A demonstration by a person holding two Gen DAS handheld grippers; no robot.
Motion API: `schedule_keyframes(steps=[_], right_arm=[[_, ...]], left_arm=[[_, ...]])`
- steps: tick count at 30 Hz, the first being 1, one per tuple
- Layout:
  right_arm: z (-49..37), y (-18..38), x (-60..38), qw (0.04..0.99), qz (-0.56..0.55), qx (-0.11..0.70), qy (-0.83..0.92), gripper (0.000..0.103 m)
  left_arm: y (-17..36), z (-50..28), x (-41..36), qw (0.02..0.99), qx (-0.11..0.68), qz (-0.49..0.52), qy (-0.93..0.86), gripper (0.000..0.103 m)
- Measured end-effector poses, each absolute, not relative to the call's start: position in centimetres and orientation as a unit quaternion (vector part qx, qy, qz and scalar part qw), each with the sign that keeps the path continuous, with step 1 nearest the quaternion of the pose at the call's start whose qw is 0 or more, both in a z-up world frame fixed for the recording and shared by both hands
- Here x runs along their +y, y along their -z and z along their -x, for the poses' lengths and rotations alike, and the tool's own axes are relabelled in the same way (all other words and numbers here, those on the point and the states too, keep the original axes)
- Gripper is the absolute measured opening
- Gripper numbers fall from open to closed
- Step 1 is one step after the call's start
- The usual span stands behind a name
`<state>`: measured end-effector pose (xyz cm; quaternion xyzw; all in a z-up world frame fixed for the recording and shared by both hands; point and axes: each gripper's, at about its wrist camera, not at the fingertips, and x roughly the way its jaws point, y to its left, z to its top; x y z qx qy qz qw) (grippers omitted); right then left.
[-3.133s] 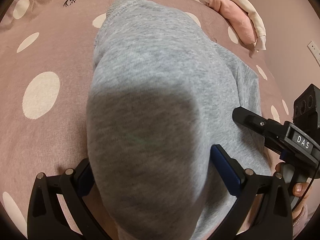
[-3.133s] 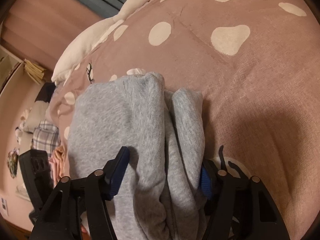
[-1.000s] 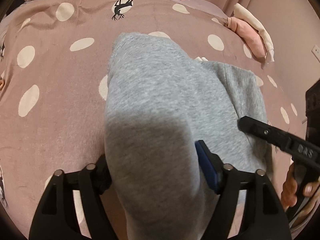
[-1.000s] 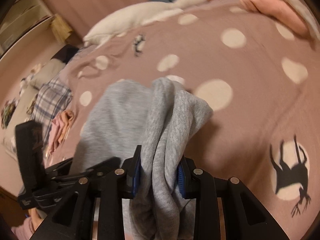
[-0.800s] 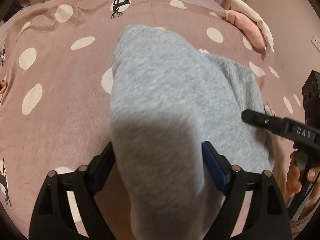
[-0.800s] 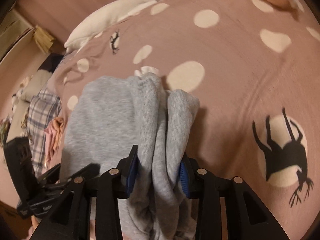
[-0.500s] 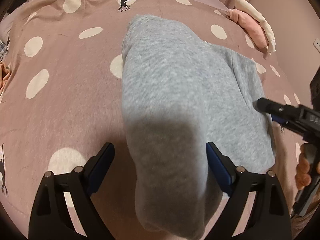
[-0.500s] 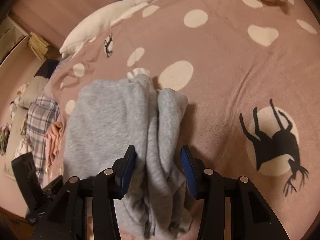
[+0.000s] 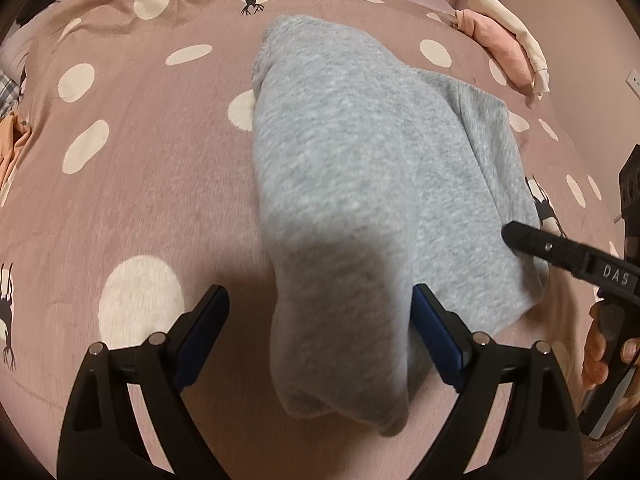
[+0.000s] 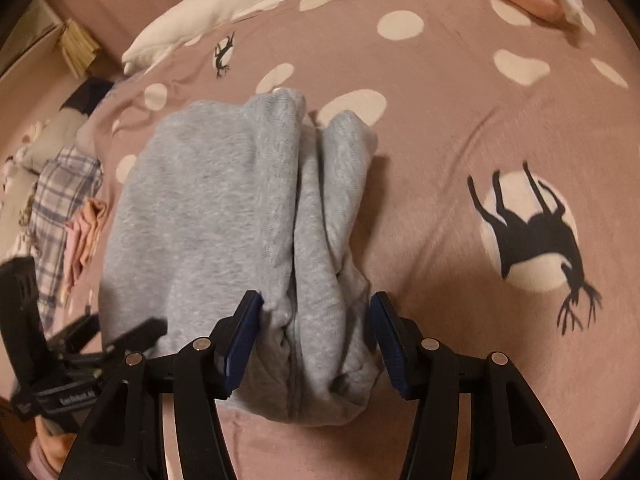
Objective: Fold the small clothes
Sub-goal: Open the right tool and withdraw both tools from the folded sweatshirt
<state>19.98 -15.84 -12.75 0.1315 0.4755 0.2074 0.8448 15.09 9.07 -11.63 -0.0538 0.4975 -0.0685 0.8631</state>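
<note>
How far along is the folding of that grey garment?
The grey garment already lies doubled over on the bedspread. Both grippers are letting go: the left hand-held gripper stands open, the right hand-held gripper is opening. The clothes heap looks unfolded.

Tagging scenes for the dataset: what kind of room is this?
Most likely a bedroom. The grey garment lies on a pink spotted bedspread with deer prints, a white goose plush lies along its far edge, and more clothes are piled to one side.
</note>
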Motion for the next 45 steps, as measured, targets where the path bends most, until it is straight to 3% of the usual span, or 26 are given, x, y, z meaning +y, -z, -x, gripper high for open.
schedule_keyframes(steps=[6,13,17,19,25,31,35,45], right_arm=[[-18.2,11.4,-15.4,0.859,-0.106,0.447,-0.225,0.056],[-18.1,12.4,-16.0,0.852,-0.111,0.466,-0.211,0.057],[-16.3,10.4,-15.7,0.863,-0.075,0.454,-0.209,0.057],[-15.2,9.4,-15.5,0.868,-0.065,0.445,-0.211,0.072],[-12.1,6.3,-15.8,0.887,-0.034,0.409,-0.212,0.101],[-9.6,2.9,-16.0,0.903,-0.019,0.367,-0.222,0.102],[-7.6,1.1,-15.5,0.913,-0.017,0.336,-0.230,0.102],[-7.0,2.6,-13.9,0.904,-0.010,0.365,-0.220,0.102]], left_arm=[[11.8,-14.8,9.4,0.862,0.499,0.059,0.066,0.093],[11.0,-14.1,9.0,0.863,0.499,0.054,0.057,0.092],[9.4,-12.8,8.6,0.867,0.494,0.034,0.049,0.100],[8.1,-11.9,8.4,0.872,0.486,0.029,0.045,0.102],[3.7,-8.5,8.3,0.890,0.455,0.015,0.016,0.103],[0.4,-5.7,8.5,0.893,0.447,0.041,0.016,0.103],[-0.4,-4.8,7.8,0.898,0.438,0.005,-0.033,0.103],[0.2,-3.9,8.0,0.896,0.443,0.015,-0.036,0.103]])
